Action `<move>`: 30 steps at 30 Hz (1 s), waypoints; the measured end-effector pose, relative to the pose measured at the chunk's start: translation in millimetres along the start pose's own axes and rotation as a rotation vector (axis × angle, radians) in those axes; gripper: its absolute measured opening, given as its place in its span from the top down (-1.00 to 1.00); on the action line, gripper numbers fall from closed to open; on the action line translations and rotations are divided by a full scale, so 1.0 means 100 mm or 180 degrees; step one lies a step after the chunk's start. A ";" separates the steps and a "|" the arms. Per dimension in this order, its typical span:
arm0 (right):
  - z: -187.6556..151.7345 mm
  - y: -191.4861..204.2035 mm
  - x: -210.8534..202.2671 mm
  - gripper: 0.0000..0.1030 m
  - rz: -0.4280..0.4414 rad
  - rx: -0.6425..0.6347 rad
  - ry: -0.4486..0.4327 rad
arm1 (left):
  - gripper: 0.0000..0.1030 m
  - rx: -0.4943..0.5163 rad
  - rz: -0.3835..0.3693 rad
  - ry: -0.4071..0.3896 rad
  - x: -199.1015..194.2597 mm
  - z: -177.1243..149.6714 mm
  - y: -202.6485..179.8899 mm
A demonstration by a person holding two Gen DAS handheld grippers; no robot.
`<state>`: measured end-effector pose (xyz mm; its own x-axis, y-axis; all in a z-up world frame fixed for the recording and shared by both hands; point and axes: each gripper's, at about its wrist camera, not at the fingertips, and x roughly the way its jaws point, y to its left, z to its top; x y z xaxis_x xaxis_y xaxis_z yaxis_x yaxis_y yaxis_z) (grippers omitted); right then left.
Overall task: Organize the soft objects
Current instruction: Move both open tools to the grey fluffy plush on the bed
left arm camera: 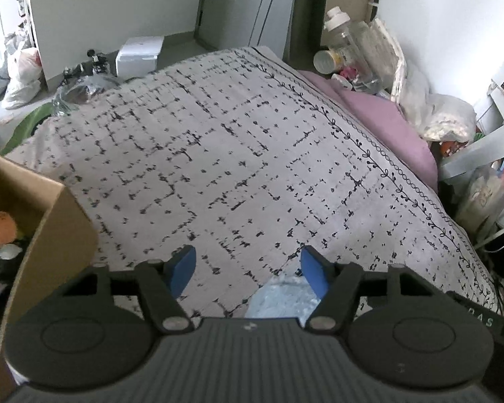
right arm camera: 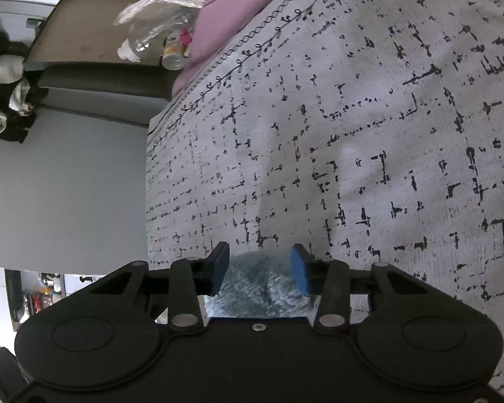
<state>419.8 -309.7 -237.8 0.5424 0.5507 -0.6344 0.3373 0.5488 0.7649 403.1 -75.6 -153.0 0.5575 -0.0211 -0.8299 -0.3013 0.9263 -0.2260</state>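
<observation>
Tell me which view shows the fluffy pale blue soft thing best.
The right wrist view: the fluffy pale blue soft thing fills the gap between the right gripper pads. The left wrist view catches only a corner.

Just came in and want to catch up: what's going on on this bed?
A person is tidying soft things with two handheld grippers. The right gripper has a fuzzy blue-grey soft item between its pads, low over the patterned bedspread. The left gripper is open, with nothing gripped. A cardboard box at the bed's edge already holds an orange plush.
</observation>
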 end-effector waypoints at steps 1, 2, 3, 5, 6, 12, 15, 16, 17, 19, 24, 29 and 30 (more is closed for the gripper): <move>0.01 -0.01 0.02 0.19 0.0002 0.0011 0.0008 | -0.24 -0.0009 -0.0006 0.0016 0.04 0.00 -0.01; 0.02 -0.02 0.04 0.19 0.0000 0.0021 0.0011 | -0.20 -0.0010 -0.0009 0.0035 0.08 0.01 -0.03; 0.04 -0.03 0.07 0.19 -0.0013 0.0024 0.0014 | -0.18 0.0000 -0.0011 0.0060 0.13 0.01 -0.05; 0.06 -0.06 0.13 0.19 -0.0047 0.0051 0.0039 | -0.18 0.0019 0.0006 0.0096 0.20 0.01 -0.07; 0.07 -0.08 0.16 0.19 -0.0056 0.0067 0.0053 | -0.18 0.0022 0.0017 0.0115 0.24 0.01 -0.08; 0.12 -0.13 0.30 0.18 -0.0121 0.0077 0.0128 | -0.18 0.0056 0.0059 0.0290 0.44 -0.02 -0.09; 0.15 -0.16 0.35 0.18 -0.0145 0.0146 0.0150 | -0.18 0.0058 0.0022 0.0366 0.46 -0.05 -0.08; 0.15 -0.16 0.36 0.18 -0.0131 0.0140 0.0158 | -0.18 0.0069 0.0007 0.0375 0.45 -0.07 -0.08; 0.15 -0.15 0.36 0.18 -0.0117 0.0127 0.0170 | -0.18 0.0072 -0.0005 0.0388 0.44 -0.08 -0.08; 0.14 -0.13 0.36 0.18 -0.0122 0.0095 0.0197 | -0.19 0.0034 -0.0014 0.0422 0.40 -0.09 -0.07; 0.05 -0.16 0.34 0.15 -0.0089 0.0182 0.0334 | -0.18 -0.0057 -0.0054 0.0435 0.28 -0.19 -0.02; -0.08 -0.26 0.18 0.12 -0.0101 0.0294 0.0302 | -0.18 -0.0257 -0.0154 0.0547 0.20 -0.37 0.10; -0.09 -0.29 0.15 0.12 -0.0082 0.0350 0.0315 | -0.18 -0.0276 -0.0169 0.0548 0.18 -0.40 0.12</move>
<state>410.9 -311.9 -270.4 0.4558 0.5997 -0.6578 0.4352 0.4945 0.7524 378.8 -80.3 -191.5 0.4362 -0.1398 -0.8889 -0.3447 0.8865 -0.3086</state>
